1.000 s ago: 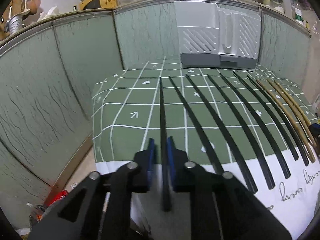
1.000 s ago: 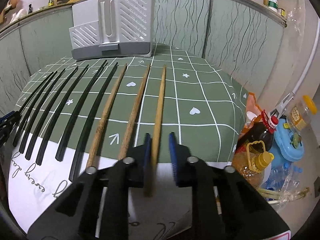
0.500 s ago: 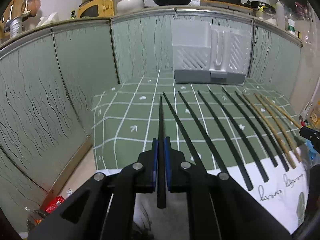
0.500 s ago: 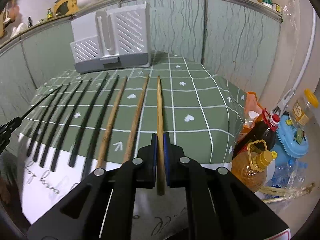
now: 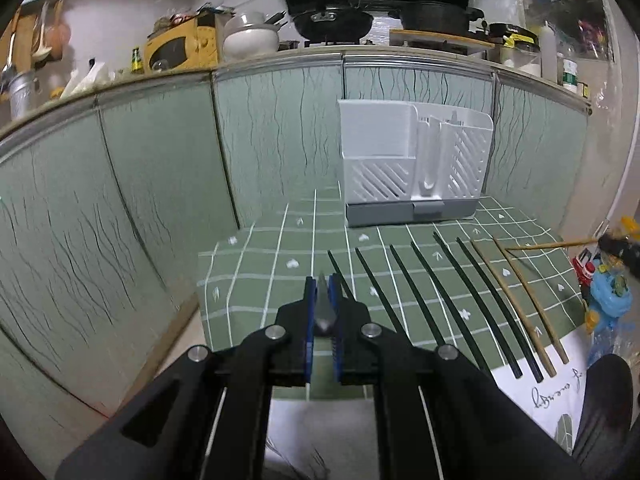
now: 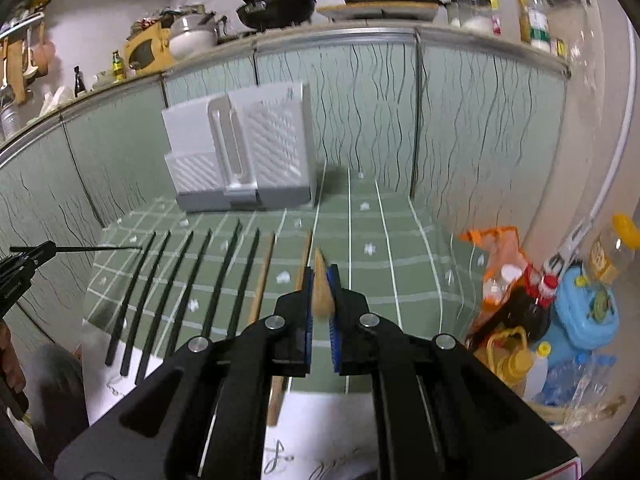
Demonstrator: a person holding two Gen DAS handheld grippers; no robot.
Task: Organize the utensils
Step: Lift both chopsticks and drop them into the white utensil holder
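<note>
My left gripper point(image 5: 322, 280) is shut on a black chopstick point(image 5: 322, 308), held off the cloth and seen nearly end-on. Several more black chopsticks point(image 5: 420, 300) and two wooden ones point(image 5: 520, 292) lie in a row on the green checked tablecloth point(image 5: 256, 280). In the right wrist view, my right gripper point(image 6: 320, 270) is shut on a wooden chopstick point(image 6: 322, 294), also raised. The black chopsticks point(image 6: 184, 280) and two wooden chopsticks point(image 6: 262, 276) lie to its left. A white and grey utensil holder point(image 5: 414, 168) point(image 6: 240, 152) stands at the back of the table.
Green cabinet panels point(image 5: 140, 200) wall in the table at the back and left. Oil bottles point(image 6: 516, 300) and a blue container point(image 6: 588, 312) stand on the floor past the table's right edge. Each gripper shows at the edge of the other's view, chopstick in the air.
Both grippers went from open around a chopstick to shut on it. Both then rose, lifting their chopsticks off the cloth. The table looks farther below.
</note>
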